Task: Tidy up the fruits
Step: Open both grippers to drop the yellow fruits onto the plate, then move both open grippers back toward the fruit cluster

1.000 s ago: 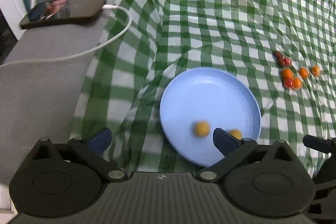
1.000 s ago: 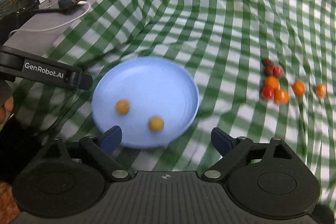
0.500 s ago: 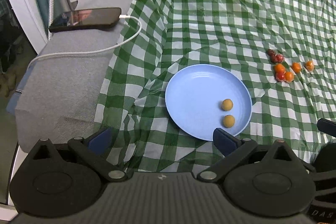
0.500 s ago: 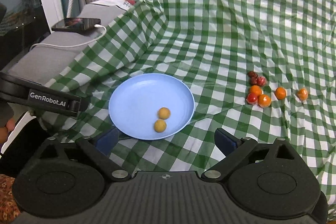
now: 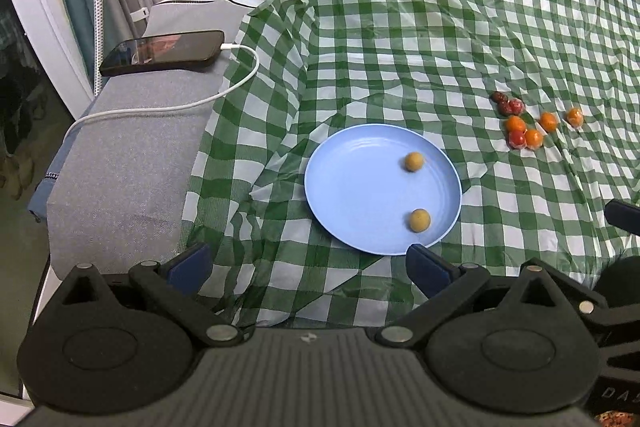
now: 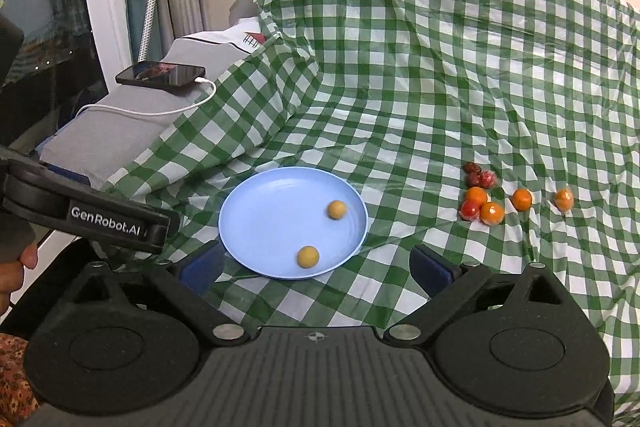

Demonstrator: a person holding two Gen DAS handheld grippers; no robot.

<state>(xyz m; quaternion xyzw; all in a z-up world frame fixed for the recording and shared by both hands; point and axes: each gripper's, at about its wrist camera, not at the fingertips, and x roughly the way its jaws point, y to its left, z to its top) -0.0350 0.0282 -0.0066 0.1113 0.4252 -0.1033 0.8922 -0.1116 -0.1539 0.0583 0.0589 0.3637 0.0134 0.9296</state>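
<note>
A light blue plate (image 5: 352, 187) (image 6: 264, 215) lies on the green checked cloth (image 5: 400, 39) and holds two yellow fruits (image 5: 413, 161) (image 5: 419, 220) (image 6: 337, 209) (image 6: 308, 256), apart from each other. Right of the plate, a cluster of orange, red and dark fruits (image 5: 520, 127) (image 6: 484, 201) sits on the cloth, with two orange ones (image 6: 522, 199) (image 6: 564, 199) further right. My left gripper (image 5: 308, 263) is open and empty, near the plate's front edge. My right gripper (image 6: 316, 265) is open and empty too, held back from the plate.
A black phone (image 5: 164, 53) (image 6: 162, 73) on a white charging cable (image 5: 168, 109) rests on a grey cushion (image 5: 120, 163) at the left. The cloth's folded edge drapes beside it. The left gripper's body (image 6: 84, 215) shows at the right wrist view's left edge.
Both grippers have pulled back and up from the plate. The two yellow fruits have rolled across the plate and drifted apart.
</note>
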